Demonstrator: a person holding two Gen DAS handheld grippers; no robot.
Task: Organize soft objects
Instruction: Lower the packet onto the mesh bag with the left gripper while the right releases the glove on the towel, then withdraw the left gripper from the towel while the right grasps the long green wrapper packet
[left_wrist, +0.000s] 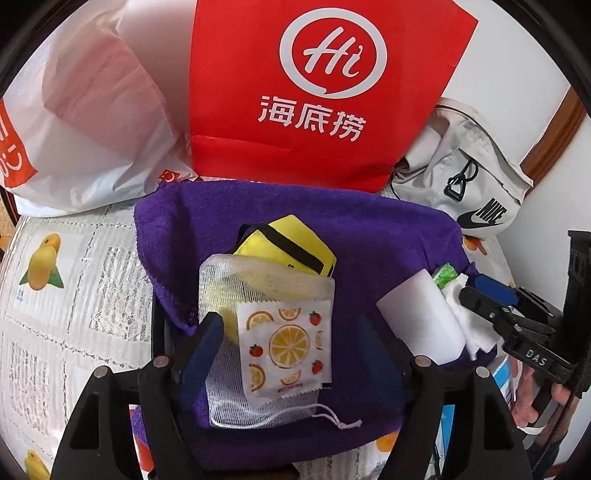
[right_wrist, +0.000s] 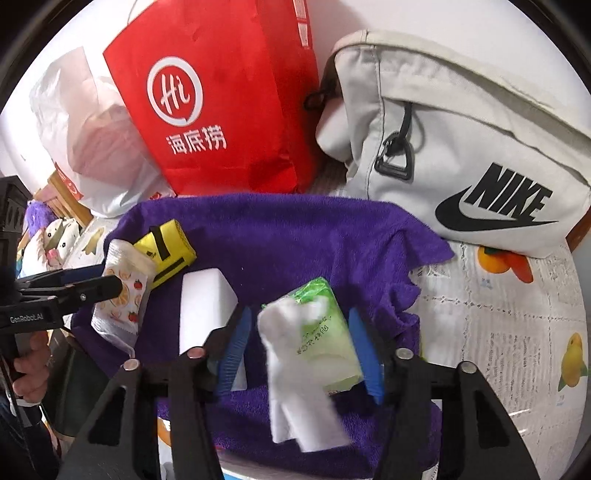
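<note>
A purple towel (left_wrist: 369, 236) (right_wrist: 295, 236) lies spread on the table. On it lie a white mesh pouch with an orange-print sachet (left_wrist: 284, 343) (right_wrist: 122, 299), a yellow pouch (left_wrist: 291, 247) (right_wrist: 166, 251), a white block (left_wrist: 421, 314) (right_wrist: 205, 299), and a green tissue pack (right_wrist: 325, 332) (left_wrist: 447, 275) with a white tissue (right_wrist: 295, 369) hanging from it. My left gripper (left_wrist: 291, 347) is open around the mesh pouch. My right gripper (right_wrist: 301, 350) is open around the tissue pack; it also shows in the left wrist view (left_wrist: 480, 291).
A red paper bag (left_wrist: 314, 85) (right_wrist: 221, 110), a white plastic bag (left_wrist: 92, 129) (right_wrist: 92, 147) and a grey Nike bag (left_wrist: 476, 177) (right_wrist: 461, 147) stand behind the towel. A lace fruit-print tablecloth (left_wrist: 74, 295) (right_wrist: 509, 332) covers the table.
</note>
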